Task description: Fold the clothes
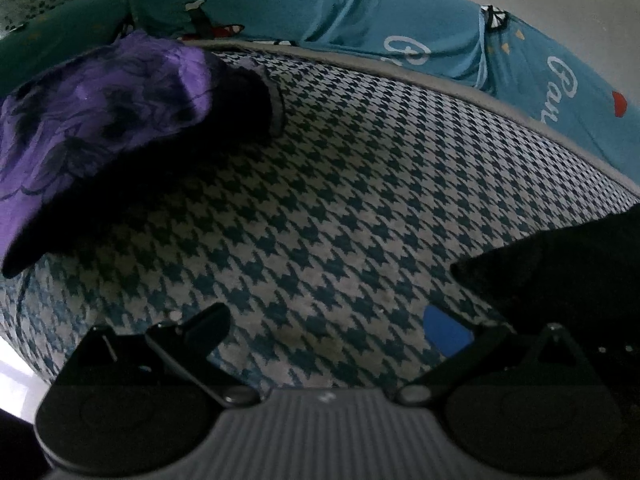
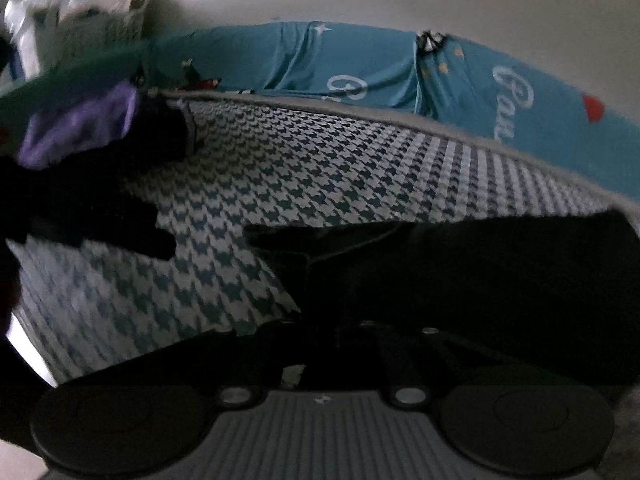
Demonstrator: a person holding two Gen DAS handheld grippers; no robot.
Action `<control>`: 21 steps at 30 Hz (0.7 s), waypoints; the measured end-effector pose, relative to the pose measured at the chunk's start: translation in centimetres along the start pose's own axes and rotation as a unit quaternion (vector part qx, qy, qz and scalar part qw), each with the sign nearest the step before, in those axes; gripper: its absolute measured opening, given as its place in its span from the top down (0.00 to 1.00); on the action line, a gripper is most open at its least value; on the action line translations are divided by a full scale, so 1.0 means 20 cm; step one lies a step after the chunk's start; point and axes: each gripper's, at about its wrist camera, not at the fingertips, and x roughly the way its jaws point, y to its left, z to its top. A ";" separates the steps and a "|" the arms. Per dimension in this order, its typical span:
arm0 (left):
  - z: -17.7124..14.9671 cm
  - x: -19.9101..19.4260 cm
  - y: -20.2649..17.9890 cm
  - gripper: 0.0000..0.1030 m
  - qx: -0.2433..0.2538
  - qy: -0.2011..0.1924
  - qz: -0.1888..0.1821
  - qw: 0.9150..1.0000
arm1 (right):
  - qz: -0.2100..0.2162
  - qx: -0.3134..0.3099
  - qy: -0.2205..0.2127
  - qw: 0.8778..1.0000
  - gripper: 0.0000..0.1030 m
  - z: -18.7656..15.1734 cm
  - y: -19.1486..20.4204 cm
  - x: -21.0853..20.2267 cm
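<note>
Your right claw [image 2: 336,320] sits pressed together on the near edge of the black garment [image 2: 460,280], which spreads from its tips rightward across the houndstooth bed cover [image 2: 320,168], long axis running roughly left to right. Your left claw [image 1: 340,324] stands spread and empty above bare cover; in its view the same black garment [image 1: 560,272] lies off to its right, just beside its blue-padded finger [image 1: 446,330]. The right hand is plainly the nearer. A purple patterned garment [image 1: 100,112] lies apart at far left. My judgement: the fold pivots on drawing that pinched edge leftward
</note>
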 end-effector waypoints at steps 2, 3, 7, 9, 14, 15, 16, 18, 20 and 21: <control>0.00 0.00 0.01 0.00 -0.004 0.000 0.001 1.000 | 0.009 0.024 0.001 1.000 0.93 0.02 -0.02 0.00; 0.00 0.00 0.02 0.00 -0.005 0.002 0.001 1.000 | 0.014 0.038 0.002 0.999 0.93 0.02 -0.03 0.00; 0.00 0.01 0.04 0.00 -0.009 0.006 0.001 1.000 | 0.035 0.091 0.000 0.995 0.93 0.07 -0.09 0.00; 0.00 0.01 0.05 0.00 -0.012 0.006 -0.001 1.000 | 0.044 0.115 -0.002 0.992 0.93 0.09 -0.11 -0.01; 0.01 0.01 0.05 0.00 -0.015 0.011 -0.008 1.000 | 0.069 0.165 -0.008 0.984 0.93 0.13 -0.17 -0.01; 0.01 0.01 0.04 0.00 -0.014 0.012 -0.009 1.000 | 0.072 0.170 -0.008 0.983 0.93 0.13 -0.18 0.00; 0.01 0.01 0.04 0.00 -0.014 0.012 -0.010 1.000 | 0.075 0.174 -0.008 0.982 0.93 0.14 -0.18 0.00; 0.01 0.01 0.04 0.00 -0.014 0.012 -0.011 1.000 | 0.077 0.176 -0.010 0.981 0.93 0.14 -0.17 -0.01; 0.01 0.01 0.04 0.00 -0.015 0.014 -0.014 1.000 | 0.081 0.181 -0.011 0.980 0.93 0.15 -0.16 -0.01; 0.01 0.01 0.04 0.00 -0.015 0.015 -0.015 1.000 | 0.084 0.184 -0.012 0.979 0.93 0.16 -0.16 -0.01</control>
